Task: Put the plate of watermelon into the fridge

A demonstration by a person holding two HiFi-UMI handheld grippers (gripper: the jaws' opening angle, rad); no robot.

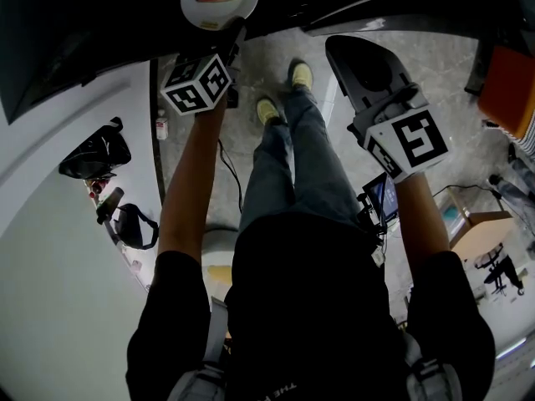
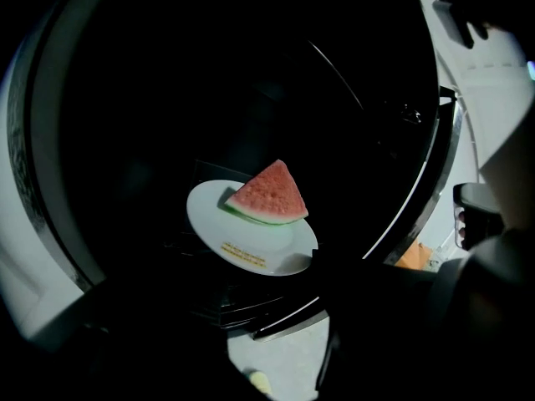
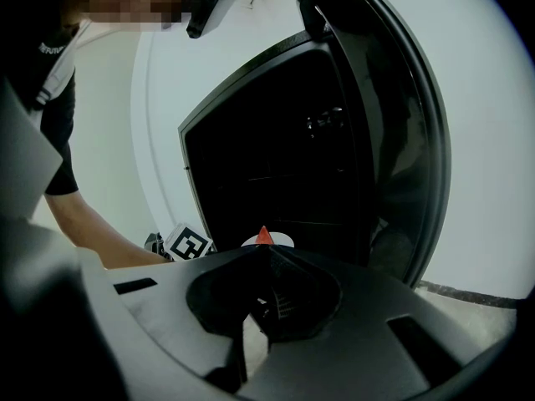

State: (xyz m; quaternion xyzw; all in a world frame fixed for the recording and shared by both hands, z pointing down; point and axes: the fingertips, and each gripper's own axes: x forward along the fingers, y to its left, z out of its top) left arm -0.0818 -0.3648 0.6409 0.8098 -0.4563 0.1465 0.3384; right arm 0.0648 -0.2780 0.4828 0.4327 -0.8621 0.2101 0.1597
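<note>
So the plate (image 2: 251,242) was already inside the fridge (image 3: 251,165). It was white and round, with a single wedge of watermelon (image 2: 269,195) on its far half, point up and green rind along the bottom. It looked to be lying on a dark shelf (image 2: 213,301) low in the compartment. The inside was so black I couldn't make out much of the shelf itself. There was a short line of yellowish print near the plate's front rim, way too small to read.

The left gripper (image 1: 230,42) was right at the plate's near edge. Its jaws stood apart with a good gap and weren't pinching anything. The plate's rim sat just off the tip of one jaw, and pale floor (image 2: 284,357) showed through the gap. In the head view its marker cube (image 1: 196,84) sat just below the plate, with the arm stretched toward the fridge.

The right gripper (image 3: 266,261) hung off to the side, well apart from the plate. Its grey jaws were closed together on nothing and pointed at the open compartment. The fridge door (image 3: 401,140) stood swung open on the right, with a white wall (image 3: 485,98) behind it. Down below, the person stood on the grey stone floor in jeans and yellow-green shoes (image 1: 301,75).
</note>
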